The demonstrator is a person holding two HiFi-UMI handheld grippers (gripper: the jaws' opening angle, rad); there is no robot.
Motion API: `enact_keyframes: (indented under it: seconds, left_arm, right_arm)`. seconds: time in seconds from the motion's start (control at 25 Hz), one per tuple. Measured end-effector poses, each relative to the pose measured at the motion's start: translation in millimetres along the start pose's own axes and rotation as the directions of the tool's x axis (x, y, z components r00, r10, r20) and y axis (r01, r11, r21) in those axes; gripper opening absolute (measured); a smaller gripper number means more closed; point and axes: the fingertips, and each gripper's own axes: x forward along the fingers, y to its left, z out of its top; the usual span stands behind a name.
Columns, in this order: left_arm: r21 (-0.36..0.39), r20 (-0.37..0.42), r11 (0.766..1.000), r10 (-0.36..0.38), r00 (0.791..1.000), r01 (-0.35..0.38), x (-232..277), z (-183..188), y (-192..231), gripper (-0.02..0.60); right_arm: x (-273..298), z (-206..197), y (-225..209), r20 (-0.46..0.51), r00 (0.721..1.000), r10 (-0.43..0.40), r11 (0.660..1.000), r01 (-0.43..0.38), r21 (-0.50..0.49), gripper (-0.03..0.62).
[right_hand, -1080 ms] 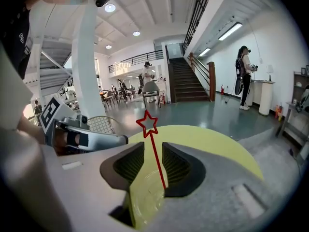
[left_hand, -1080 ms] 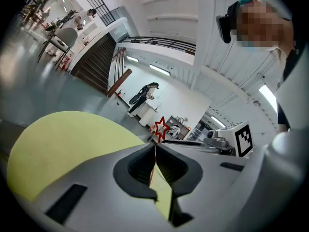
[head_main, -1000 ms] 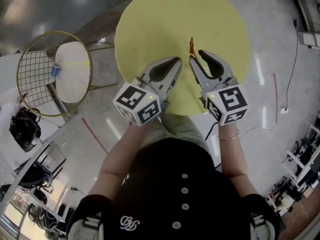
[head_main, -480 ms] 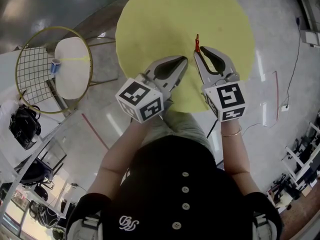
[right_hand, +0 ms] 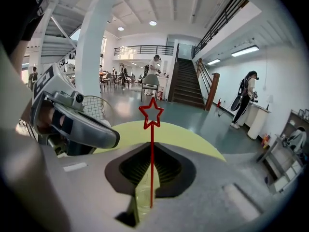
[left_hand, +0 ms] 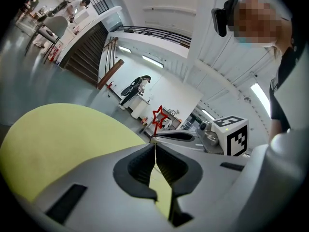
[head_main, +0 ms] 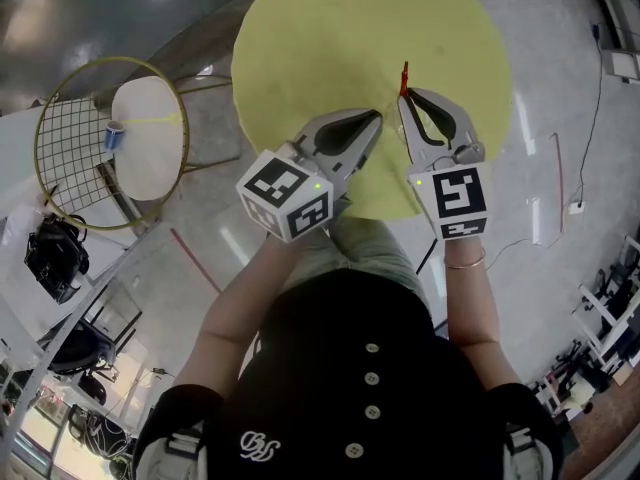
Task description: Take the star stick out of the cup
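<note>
Standing upright: thin red star stick (right_hand: 151, 149), outline star top.

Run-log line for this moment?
right hand-held gripper: jaws just closing, shut on star stick | left hand-held gripper: shut, empty | stick end in cup

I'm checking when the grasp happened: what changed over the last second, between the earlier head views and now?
The right tool has just been closing its jaws and now clamps the red star stick, which earlier stood between open jaws. The left tool stays shut beside it, over the yellow table.
</note>
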Motion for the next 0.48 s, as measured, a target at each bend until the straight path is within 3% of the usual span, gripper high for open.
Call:
enact_keyframes:
  seconds: [0.48]
  left_arm:
    - [0.091, -0.055, 0.993, -0.066, 0.996, 0.071, -3.0, -0.8, -30.4, 0.017]
  right_arm:
    - [-39.1, 9.1, -22.1, 0.105, 0.983, -0.152, 0.982, 0.139, 0.125, 0.017]
